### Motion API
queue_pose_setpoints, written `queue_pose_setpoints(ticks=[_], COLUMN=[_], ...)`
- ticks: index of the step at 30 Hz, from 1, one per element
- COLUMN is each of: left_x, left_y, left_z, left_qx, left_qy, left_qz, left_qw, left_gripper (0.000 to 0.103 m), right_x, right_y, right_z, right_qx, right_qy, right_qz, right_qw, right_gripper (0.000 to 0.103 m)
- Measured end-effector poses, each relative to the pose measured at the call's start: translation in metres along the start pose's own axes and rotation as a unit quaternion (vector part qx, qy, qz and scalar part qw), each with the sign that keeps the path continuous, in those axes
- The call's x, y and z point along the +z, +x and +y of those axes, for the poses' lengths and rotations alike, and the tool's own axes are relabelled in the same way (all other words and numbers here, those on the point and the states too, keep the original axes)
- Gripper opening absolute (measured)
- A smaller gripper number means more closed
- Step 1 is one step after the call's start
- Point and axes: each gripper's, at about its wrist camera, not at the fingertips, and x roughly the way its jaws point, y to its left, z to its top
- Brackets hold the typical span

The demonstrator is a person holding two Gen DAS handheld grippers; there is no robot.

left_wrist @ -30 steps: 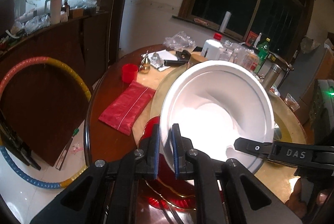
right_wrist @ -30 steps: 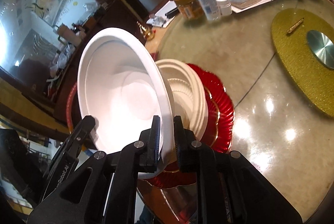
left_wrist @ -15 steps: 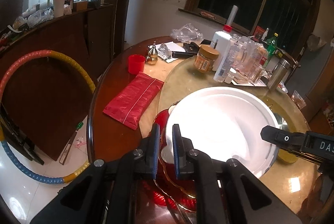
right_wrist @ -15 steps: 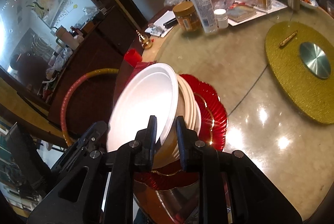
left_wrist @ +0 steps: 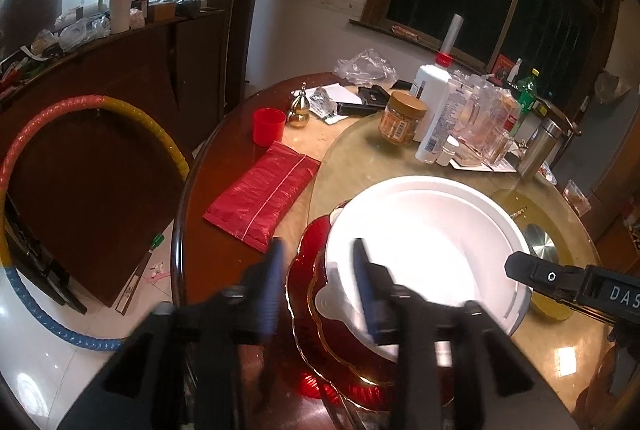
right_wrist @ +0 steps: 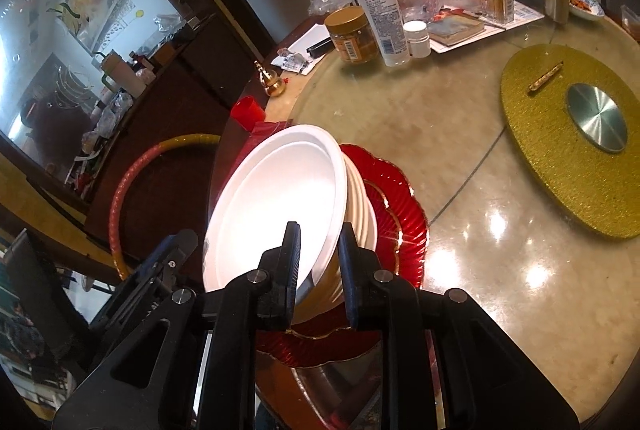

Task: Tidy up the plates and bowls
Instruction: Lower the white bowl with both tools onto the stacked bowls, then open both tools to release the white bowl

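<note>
At the left rim of the white bowl (left_wrist: 424, 250), the left claw (left_wrist: 318, 288) is opening, its blurred pads now clear of the rim they pinched a second ago. The bowl, tilted then, has come down onto the stack of bowls (right_wrist: 362, 205) on the red plate (right_wrist: 396, 189) on the desk (right_wrist: 480, 270). On the right, the right claw (right_wrist: 319, 268) straddles the rim, slightly apart; contact unclear. Placement looks nearly complete.

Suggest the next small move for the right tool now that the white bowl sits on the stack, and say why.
Probably open the right tool and draw it back. The white bowl already rests on the stack above the red plates, the left tool is opening with its pads apart from the rim, and only the right tool pinches the bowl's edge.
</note>
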Motion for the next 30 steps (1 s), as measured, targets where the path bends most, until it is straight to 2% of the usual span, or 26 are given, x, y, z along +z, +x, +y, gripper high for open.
queue_pose_setpoints(ticks=[3, 4, 5, 9, 10, 16, 19, 21, 23, 25, 28, 30], left_x=[0.001, 0.001, 0.001, 0.002, 0.002, 0.001, 0.001, 0.001, 0.0, 0.0, 0.001, -0.001], left_y=[-0.002, -0.003, -0.004, -0.006, -0.006, -0.01, -0.015, -0.021, -0.026, -0.03, -0.032, -0.035], left_z=[0.001, 0.002, 0.003, 0.004, 0.004, 0.0, -0.002, -0.003, -0.004, -0.004, -0.005, -0.007], left_qx=[0.003, 0.006, 0.009, 0.018, 0.02, 0.029, 0.043, 0.052, 0.058, 0.06, 0.063, 0.065], left_qy=[-0.005, -0.007, -0.009, -0.011, -0.009, 0.005, 0.016, 0.026, 0.034, 0.039, 0.047, 0.06], left_qz=[-0.005, -0.007, -0.009, -0.013, -0.013, -0.022, -0.041, -0.06, -0.077, -0.088, -0.094, -0.1], left_qw=[1.0, 0.9999, 0.9999, 0.9997, 0.9997, 0.9993, 0.9981, 0.9965, 0.9947, 0.9935, 0.9925, 0.991], left_gripper=[0.066, 0.07, 0.078, 0.08, 0.08, 0.081, 0.089, 0.102, 0.103, 0.103, 0.103, 0.103], right_x=[0.0, -0.001, -0.001, -0.002, -0.002, -0.003, -0.004, -0.004, -0.006, -0.008, -0.011, -0.015], right_y=[0.0, -0.001, -0.002, -0.007, -0.008, -0.018, -0.025, -0.029, -0.031, -0.034, -0.038, -0.04], right_z=[0.002, 0.003, 0.004, 0.008, 0.008, 0.016, 0.02, 0.021, 0.023, 0.026, 0.028, 0.029], right_qx=[-0.007, -0.011, -0.013, -0.03, -0.034, -0.068, -0.087, -0.092, -0.108, -0.118, -0.124, -0.125], right_qy=[-0.009, -0.013, -0.016, -0.038, -0.043, -0.084, -0.103, -0.114, -0.131, -0.152, -0.172, -0.182], right_qz=[-0.002, -0.005, -0.009, -0.028, -0.032, -0.062, -0.081, -0.091, -0.097, -0.109, -0.12, -0.124], right_qw=[1.0, 1.0, 1.0, 0.998, 0.998, 0.992, 0.988, 0.985, 0.981, 0.975, 0.97, 0.967], right_gripper=[0.025, 0.04, 0.054, 0.065, 0.072, 0.073, 0.073, 0.073, 0.089, 0.094, 0.096, 0.103])
